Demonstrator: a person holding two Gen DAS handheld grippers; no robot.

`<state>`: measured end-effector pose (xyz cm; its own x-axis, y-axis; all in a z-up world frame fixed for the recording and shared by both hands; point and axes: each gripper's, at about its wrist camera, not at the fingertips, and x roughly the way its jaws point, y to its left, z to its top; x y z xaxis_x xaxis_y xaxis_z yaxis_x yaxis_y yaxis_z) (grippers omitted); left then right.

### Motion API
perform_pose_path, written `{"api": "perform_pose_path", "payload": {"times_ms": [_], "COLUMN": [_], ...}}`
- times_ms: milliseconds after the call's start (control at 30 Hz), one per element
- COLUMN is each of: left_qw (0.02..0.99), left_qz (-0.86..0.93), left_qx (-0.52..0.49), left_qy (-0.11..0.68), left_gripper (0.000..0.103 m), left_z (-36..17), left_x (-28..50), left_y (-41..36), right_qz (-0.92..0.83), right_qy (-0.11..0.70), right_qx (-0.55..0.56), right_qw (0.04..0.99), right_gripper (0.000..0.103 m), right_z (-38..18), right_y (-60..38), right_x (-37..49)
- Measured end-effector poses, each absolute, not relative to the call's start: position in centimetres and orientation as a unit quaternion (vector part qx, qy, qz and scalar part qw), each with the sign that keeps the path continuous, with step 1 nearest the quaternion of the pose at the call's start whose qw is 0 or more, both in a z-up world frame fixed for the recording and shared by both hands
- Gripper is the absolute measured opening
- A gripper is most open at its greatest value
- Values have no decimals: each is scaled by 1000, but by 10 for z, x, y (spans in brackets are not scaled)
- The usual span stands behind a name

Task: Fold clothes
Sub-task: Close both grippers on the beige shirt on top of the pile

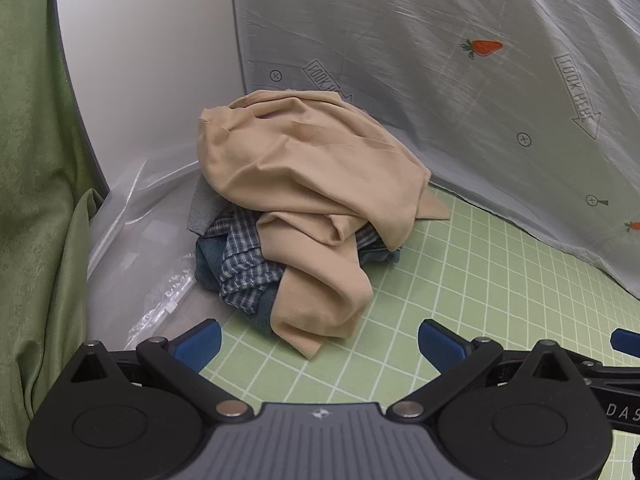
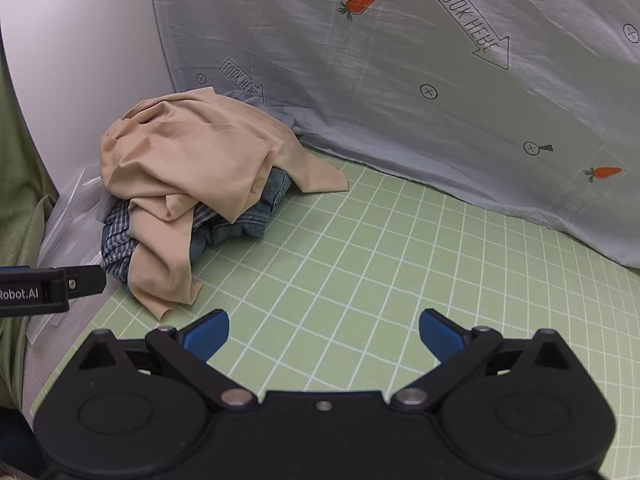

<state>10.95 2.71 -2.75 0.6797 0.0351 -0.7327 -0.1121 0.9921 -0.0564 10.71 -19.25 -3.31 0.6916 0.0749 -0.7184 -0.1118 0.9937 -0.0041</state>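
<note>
Both pairs of blue fingers are spread wide and hold nothing: my left gripper (image 1: 320,344) hovers just short of the clothes pile (image 1: 304,208), my right gripper (image 2: 324,332) over bare green grid mat (image 2: 380,264). The pile sits crumpled in the mat's far left corner, a tan garment (image 2: 188,168) draped over checked and denim pieces. Nothing looks folded. The tan cloth trails lengthwise toward me.
</note>
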Motion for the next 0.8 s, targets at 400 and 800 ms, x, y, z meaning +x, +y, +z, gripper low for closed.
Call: {"api": "perform_pose_path", "payload": {"times_ms": [400, 800], "left_qw": [906, 896], "left_qz": [83, 73], "left_qx": [-61, -114], "left_qy": [411, 422], "left_gripper": [103, 103], "left_z": [-46, -58], "left_x": [233, 316], "left_y": [82, 116], "right_qz": [70, 103], "right_qy": [384, 393], "right_qx": [-1, 20], "right_qw": [921, 914], "right_gripper": [98, 93], "right_z": [-45, -72], "right_y": [-145, -102], "right_x": [245, 338]}}
